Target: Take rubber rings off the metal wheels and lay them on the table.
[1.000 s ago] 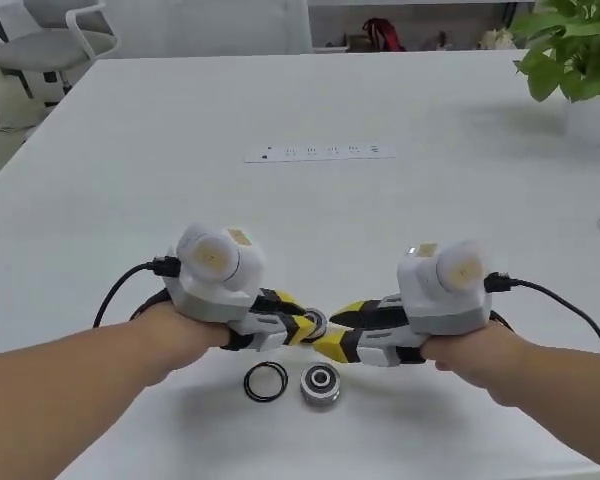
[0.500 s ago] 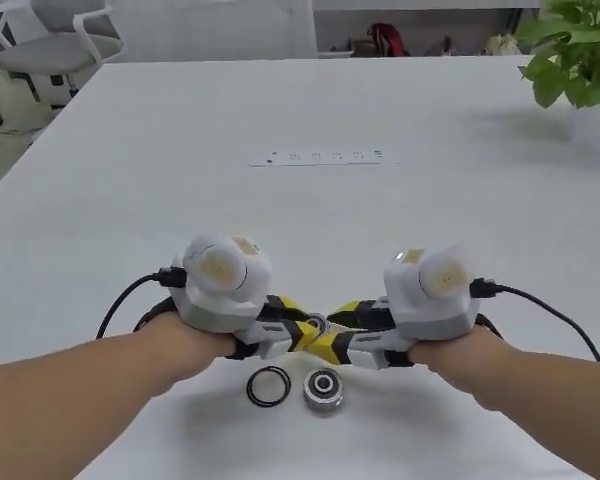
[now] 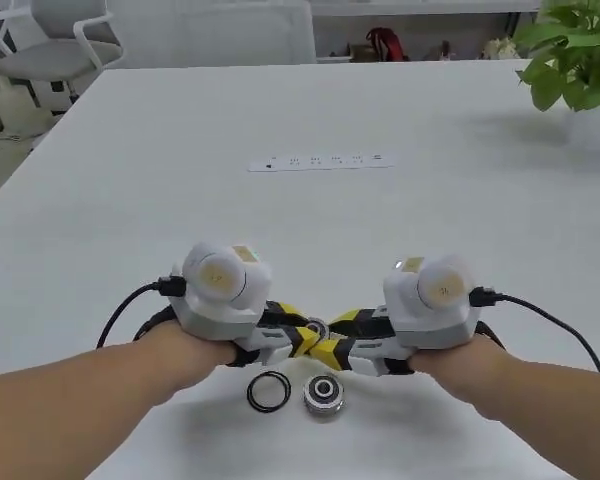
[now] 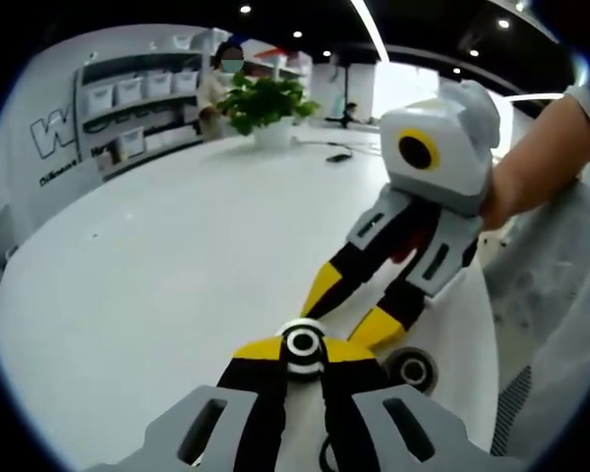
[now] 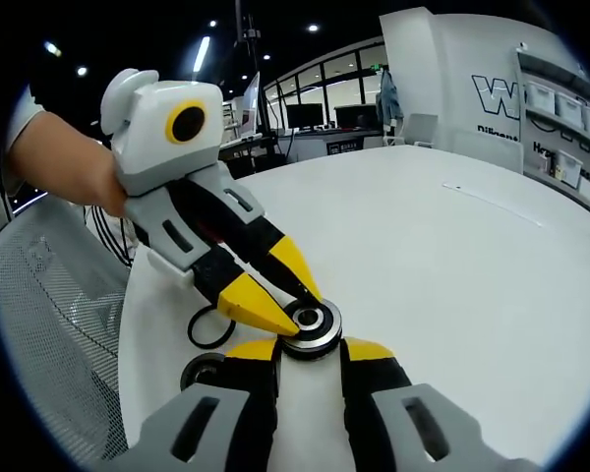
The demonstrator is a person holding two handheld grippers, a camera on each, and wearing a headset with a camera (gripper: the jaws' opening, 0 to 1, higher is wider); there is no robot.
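1. White table stretches ahead of me, with a socket strip lying across its middle.
2. My left gripper and right gripper meet tip to tip just above the near edge.
3. My right fingers pinch a metal wheel between them; my left fingers, nearly together, nip its rim.
4. Below them, black rubber rings lie flat just beside a second wheel.

By the table's near edge, rubber rings lie just left of a metal wheel. Just behind them, the left gripper and right gripper meet at a second wheel. A power strip lies mid-table, and a plant stands at the far right corner.
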